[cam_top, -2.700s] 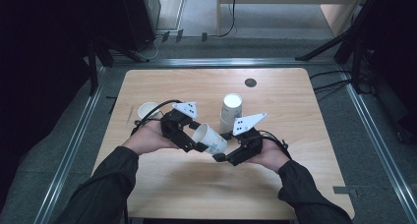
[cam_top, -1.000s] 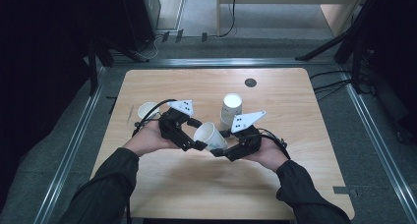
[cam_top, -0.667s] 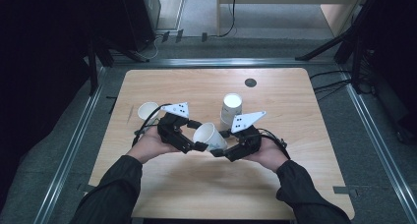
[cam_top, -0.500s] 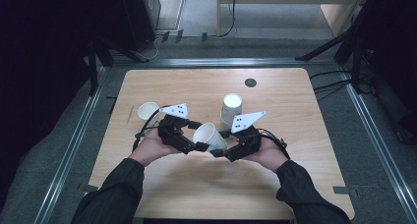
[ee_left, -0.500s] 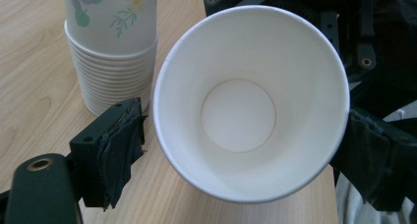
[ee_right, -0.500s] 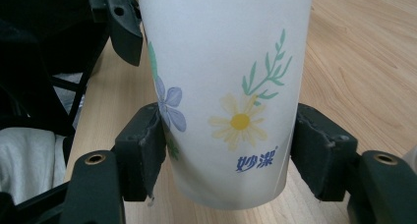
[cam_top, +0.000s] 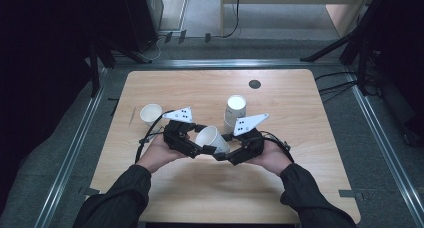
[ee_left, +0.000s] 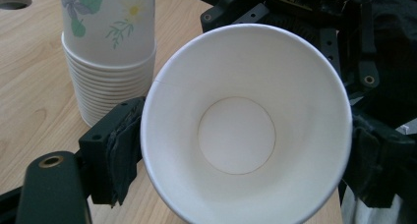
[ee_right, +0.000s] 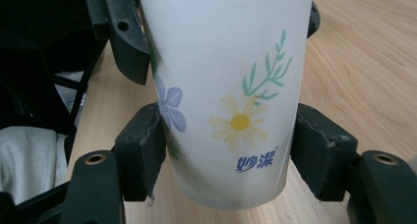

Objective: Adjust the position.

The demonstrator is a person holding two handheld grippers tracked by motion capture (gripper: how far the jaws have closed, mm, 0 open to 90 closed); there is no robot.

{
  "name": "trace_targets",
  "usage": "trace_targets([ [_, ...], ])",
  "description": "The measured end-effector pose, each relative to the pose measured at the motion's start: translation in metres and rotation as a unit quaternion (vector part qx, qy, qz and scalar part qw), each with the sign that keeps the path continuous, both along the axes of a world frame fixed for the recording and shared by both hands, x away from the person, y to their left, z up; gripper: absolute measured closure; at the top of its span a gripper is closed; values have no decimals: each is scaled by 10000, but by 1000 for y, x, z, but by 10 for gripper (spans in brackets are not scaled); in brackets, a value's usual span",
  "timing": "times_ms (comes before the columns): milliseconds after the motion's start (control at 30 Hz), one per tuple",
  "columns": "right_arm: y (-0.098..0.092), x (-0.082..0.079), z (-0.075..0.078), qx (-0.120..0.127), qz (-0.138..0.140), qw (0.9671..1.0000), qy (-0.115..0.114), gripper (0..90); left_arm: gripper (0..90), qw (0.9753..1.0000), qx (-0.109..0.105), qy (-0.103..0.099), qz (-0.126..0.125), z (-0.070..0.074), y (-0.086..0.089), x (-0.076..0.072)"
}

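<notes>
A white paper cup (cam_top: pixel 211 138) with a flower print hangs tilted above the table (cam_top: pixel 300 103), held between both grippers. My left gripper (cam_top: pixel 199 145) is shut on its rim; in the left gripper view the open mouth (ee_left: pixel 241 130) faces the camera with a pad on each side, at the left gripper (ee_left: pixel 241 153). My right gripper (cam_top: pixel 226 151) comes from the opposite side. In the right gripper view its pads (ee_right: pixel 147 155) press the cup's lower wall (ee_right: pixel 231 86), at the right gripper (ee_right: pixel 228 157).
A stack of flower-print cups (cam_top: pixel 235 109) stands just behind the grippers and shows close by as the stack (ee_left: pixel 108 62). A single white cup (cam_top: pixel 150 113) stands at the left. A round hole (cam_top: pixel 255 84) lies in the tabletop at the back.
The left hand has drawn slightly back toward the person, uncovering the single cup at the left. The held cup has stayed between both grippers.
</notes>
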State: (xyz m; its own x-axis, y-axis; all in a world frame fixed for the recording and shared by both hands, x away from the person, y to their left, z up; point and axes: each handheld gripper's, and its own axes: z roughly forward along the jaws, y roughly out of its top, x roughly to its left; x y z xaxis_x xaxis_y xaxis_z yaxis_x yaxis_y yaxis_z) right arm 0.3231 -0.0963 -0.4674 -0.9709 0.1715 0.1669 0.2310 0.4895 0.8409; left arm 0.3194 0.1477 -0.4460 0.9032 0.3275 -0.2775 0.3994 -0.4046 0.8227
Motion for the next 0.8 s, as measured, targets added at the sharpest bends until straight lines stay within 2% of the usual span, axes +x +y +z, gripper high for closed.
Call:
trace_targets([
  [100,0,0,-1,-34,-11,10000,13,341,192,10000,-23,-14,-1,-1,0,-1],
  [333,0,1,-1,-46,-9,10000,51,338,212,10000,-38,-38,14,-1,1,-1],
  [533,0,1,-1,-24,14,10000,36,335,221,9998,-177,14,38,0,3,-1],
  [800,0,0,-2,-68,3,9999,74,327,224,9995,-266,-63,126,4,7,-1],
])
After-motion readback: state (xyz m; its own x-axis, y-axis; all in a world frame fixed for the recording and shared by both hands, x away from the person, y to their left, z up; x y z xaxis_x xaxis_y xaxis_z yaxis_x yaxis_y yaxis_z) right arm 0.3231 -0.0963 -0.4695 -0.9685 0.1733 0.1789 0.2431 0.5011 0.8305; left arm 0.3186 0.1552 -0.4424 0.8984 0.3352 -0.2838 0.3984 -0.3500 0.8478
